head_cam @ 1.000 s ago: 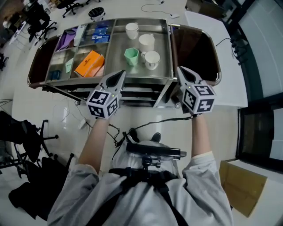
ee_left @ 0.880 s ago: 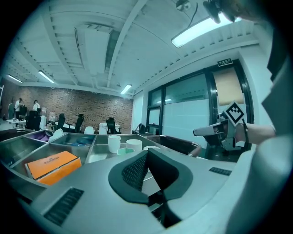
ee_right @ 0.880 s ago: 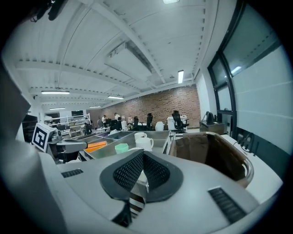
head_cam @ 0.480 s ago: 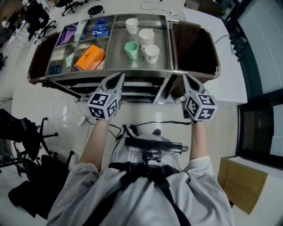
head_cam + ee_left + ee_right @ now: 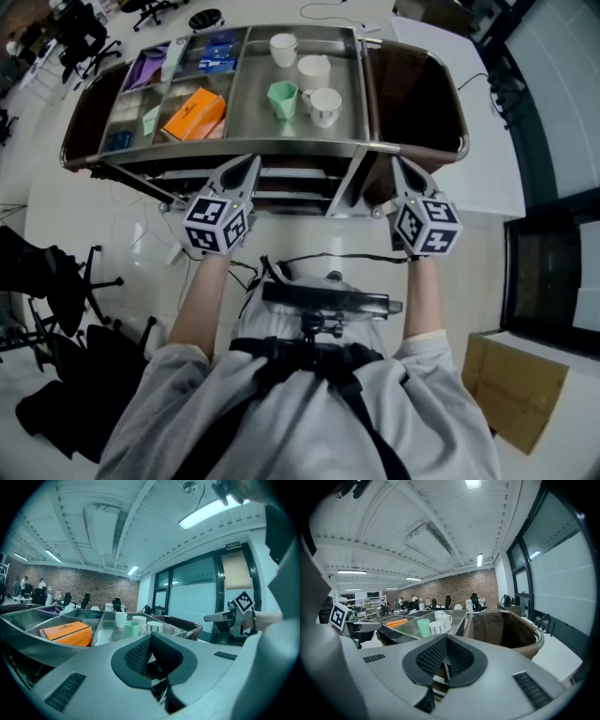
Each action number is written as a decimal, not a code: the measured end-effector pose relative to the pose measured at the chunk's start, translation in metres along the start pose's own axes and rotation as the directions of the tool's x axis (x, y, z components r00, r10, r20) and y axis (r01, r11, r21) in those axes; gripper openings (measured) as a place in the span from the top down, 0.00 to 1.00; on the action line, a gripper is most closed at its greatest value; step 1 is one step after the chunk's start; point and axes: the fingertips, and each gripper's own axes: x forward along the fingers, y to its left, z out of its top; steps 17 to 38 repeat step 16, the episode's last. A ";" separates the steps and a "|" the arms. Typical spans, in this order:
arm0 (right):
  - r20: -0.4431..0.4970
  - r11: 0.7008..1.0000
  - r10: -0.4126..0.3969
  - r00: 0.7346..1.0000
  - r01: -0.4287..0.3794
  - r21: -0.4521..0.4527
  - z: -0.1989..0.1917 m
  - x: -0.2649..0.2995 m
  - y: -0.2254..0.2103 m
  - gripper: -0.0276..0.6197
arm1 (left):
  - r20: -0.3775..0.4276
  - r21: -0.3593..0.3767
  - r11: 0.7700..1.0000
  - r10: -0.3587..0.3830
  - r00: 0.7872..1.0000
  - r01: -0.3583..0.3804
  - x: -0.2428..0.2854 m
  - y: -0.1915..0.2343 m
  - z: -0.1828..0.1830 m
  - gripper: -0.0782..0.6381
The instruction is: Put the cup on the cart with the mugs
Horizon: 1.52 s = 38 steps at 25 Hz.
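The green cup (image 5: pixel 281 98) stands on the cart (image 5: pixel 281 147) at 12 o'clock, just beside the mugs (image 5: pixel 323 105). Both the left tool (image 5: pixel 249 165) and the right tool (image 5: pixel 399 167) are clenched, empty, short of the near rim. The task looks done: draw back straight, nudging nothing.

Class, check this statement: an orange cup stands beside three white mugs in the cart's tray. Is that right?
No. The cup is green, not orange; the head view shows it. It does stand beside three white mugs in the cart's tray.
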 end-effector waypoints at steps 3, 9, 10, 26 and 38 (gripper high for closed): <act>-0.007 1.000 -0.006 1.000 0.006 0.002 -0.005 -0.001 -0.002 0.95 | -0.002 -0.005 1.000 0.000 1.000 0.000 -0.001 0.001 -0.002 0.89; -0.015 1.000 -0.021 1.000 0.021 0.005 -0.008 -0.005 -0.007 0.95 | -0.011 -0.012 1.000 -0.008 1.000 0.007 0.000 0.000 -0.007 0.89; -0.015 1.000 -0.022 1.000 0.022 0.004 -0.008 -0.005 -0.008 0.95 | -0.012 -0.013 1.000 -0.008 1.000 0.008 0.000 0.001 -0.008 0.89; -0.018 1.000 -0.030 0.999 0.030 -0.002 -0.009 -0.003 -0.010 0.95 | -0.015 -0.022 1.000 -0.001 1.000 0.001 0.001 0.004 -0.012 0.89; -0.018 1.000 -0.030 0.999 0.030 -0.002 -0.009 -0.003 -0.010 0.95 | -0.015 -0.022 1.000 -0.001 1.000 0.001 0.001 0.004 -0.012 0.89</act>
